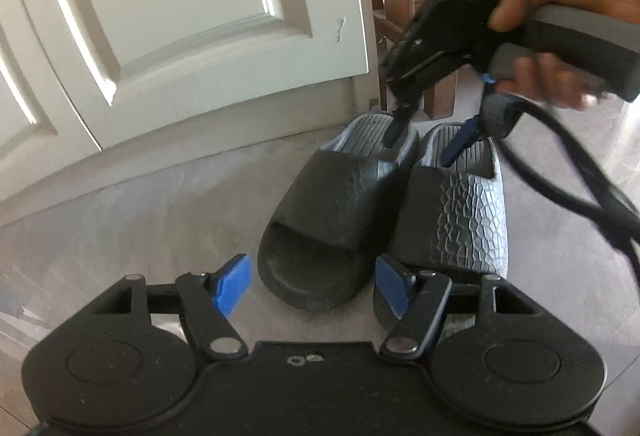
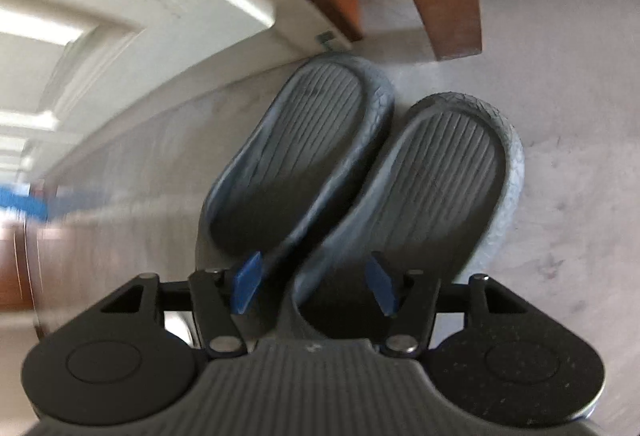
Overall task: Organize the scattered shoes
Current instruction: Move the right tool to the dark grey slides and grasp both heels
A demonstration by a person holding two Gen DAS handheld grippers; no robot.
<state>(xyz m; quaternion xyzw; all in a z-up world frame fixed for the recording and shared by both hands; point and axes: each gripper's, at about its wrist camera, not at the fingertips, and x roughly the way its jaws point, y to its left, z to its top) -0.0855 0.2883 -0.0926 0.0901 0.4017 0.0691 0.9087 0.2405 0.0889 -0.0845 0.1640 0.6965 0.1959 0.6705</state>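
Rubbery slides (image 1: pixel 384 204), light and bendy, are best pinched at the heel rims, twelve o'clock; left gripper (image 1: pixel 314 286) wide, right gripper (image 2: pixel 314 286) parted, both empty.

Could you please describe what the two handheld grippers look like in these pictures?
Both are black, with round side discs and blue-padded fingers. The right gripper has a grey pistol-style handle, a green indicator light and trailing black cables. No sleeves show on the hand.

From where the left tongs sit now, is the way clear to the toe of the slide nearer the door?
Probably yes. The left tongs stand open just short of that slide, with bare floor between. The right tongs hang over the heel ends, away from the toe.
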